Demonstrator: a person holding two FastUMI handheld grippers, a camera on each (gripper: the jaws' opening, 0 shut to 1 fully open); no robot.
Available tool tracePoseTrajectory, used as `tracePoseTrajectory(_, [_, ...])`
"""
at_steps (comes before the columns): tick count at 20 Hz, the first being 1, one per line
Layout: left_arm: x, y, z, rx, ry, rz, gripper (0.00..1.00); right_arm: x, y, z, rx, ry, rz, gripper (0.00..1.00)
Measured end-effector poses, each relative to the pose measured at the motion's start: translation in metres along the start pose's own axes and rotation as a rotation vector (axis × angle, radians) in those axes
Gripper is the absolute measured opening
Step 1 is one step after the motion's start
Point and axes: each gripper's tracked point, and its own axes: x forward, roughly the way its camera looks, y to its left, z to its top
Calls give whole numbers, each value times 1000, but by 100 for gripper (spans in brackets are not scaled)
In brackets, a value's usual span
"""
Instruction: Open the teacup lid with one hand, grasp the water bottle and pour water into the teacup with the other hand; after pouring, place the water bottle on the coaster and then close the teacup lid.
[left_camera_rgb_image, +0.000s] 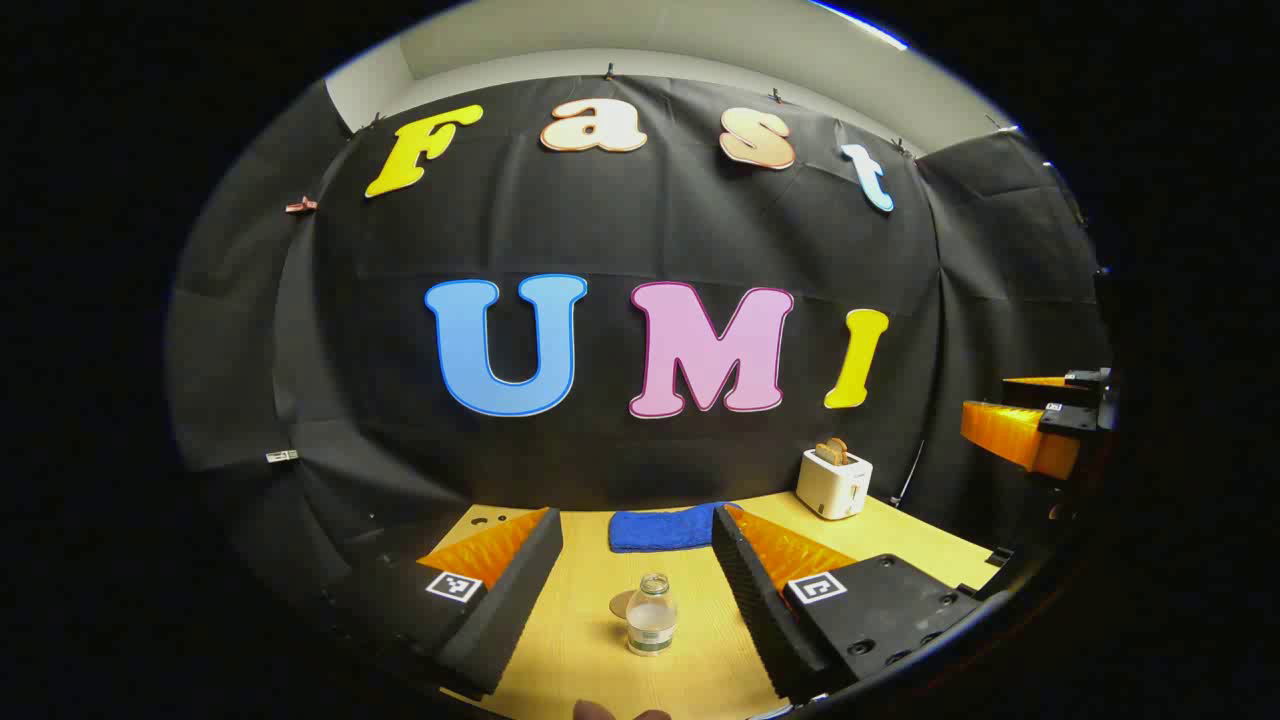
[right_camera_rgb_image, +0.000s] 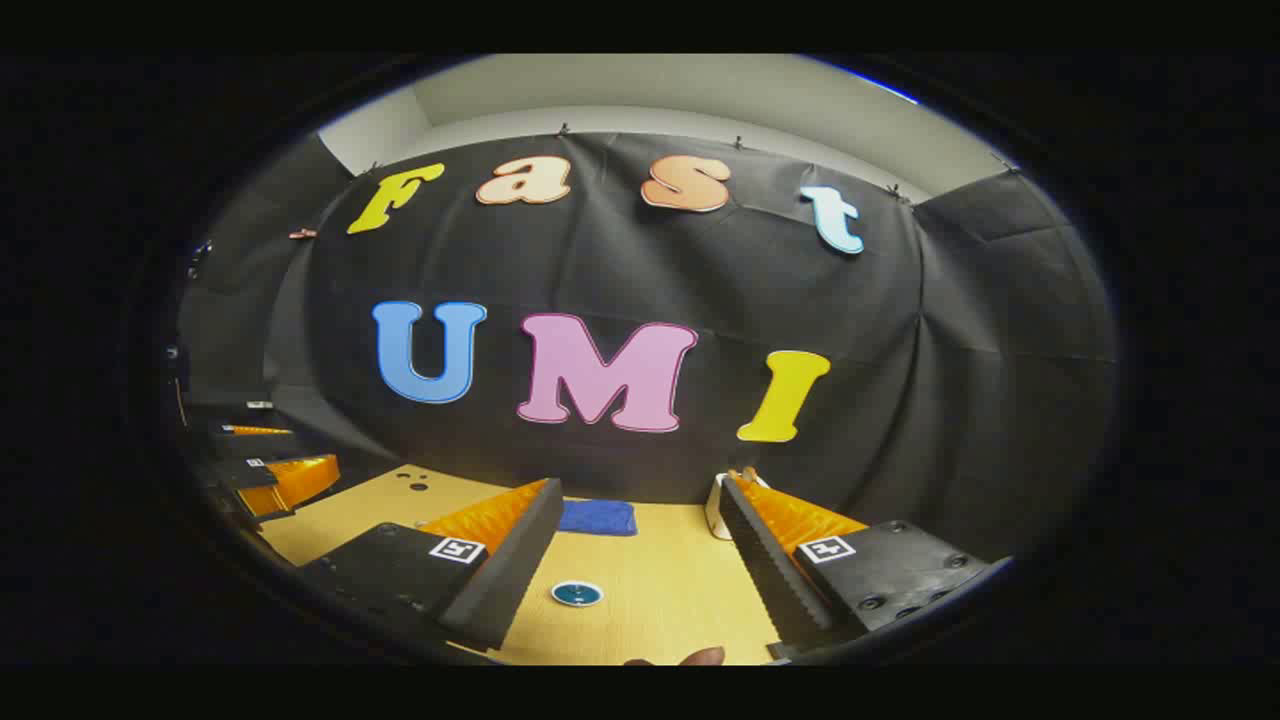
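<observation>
Water bottle (left_camera_rgb_image: 652, 614) is standing upright dead ahead between the left gripper's (left_camera_rgb_image: 637, 560) spread, empty fingers; right gripper (right_camera_rgb_image: 640, 560), also released, is facing the teacup lid (right_camera_rgb_image: 577, 594).

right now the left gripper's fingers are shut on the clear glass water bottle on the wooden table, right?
No: in the left gripper view the left gripper is open, its fingers apart either side of the clear glass water bottle, not touching it. The bottle does stand on the wooden table.
</observation>
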Motion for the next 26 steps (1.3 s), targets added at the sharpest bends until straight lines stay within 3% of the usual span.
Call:
tracePoseTrajectory(12, [-3, -10, -6, -15, 9, -23, 95, 1, 1, -15, -6, 30, 10, 96])
tracePoseTrajectory(20, [0, -5, -17, -23, 19, -28, 95, 9, 21, -13, 24, -9, 68, 96])
tracePoseTrajectory(23, [6, -5, -29, -20, 33, -37, 95, 27, 38, -39, 39, 7, 113, 96])
tracePoseTrajectory(26, [17, -6, -55, -26, 58, -48, 95, 47, 57, -92, 49, 65, 161, 98])
